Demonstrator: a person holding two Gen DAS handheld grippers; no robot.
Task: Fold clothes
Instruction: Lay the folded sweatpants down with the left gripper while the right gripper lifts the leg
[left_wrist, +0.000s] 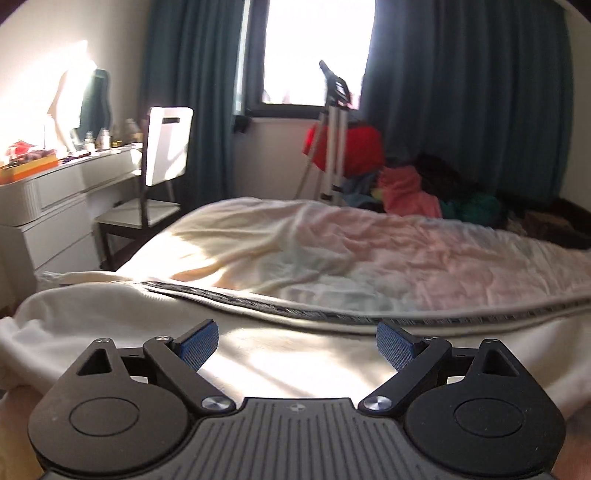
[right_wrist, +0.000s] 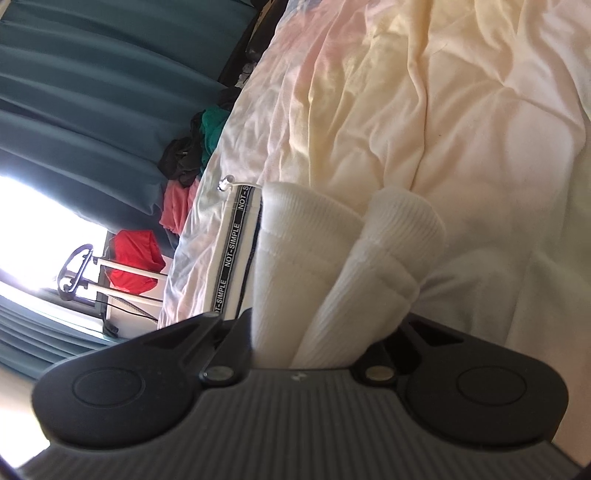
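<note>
White garment (right_wrist: 295, 288) is lying bunched on the bed (right_wrist: 480, 129), its ribbed folds being pinched in the closed right claw (right_wrist: 314, 354). Left claw (left_wrist: 297, 345) is hovering over it, spread wide, gripping nothing.

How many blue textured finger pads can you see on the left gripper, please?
2: one blue textured pad on the picture's left, the other blue pad on its right, spread wide above the white garment.

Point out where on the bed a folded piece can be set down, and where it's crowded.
Free: the rumpled bedspread between the white garment's printed band and the far clothes pile. Crowded: that pile by the curtain, and the near edge, covered by the white garment the right gripper clamps.
</note>
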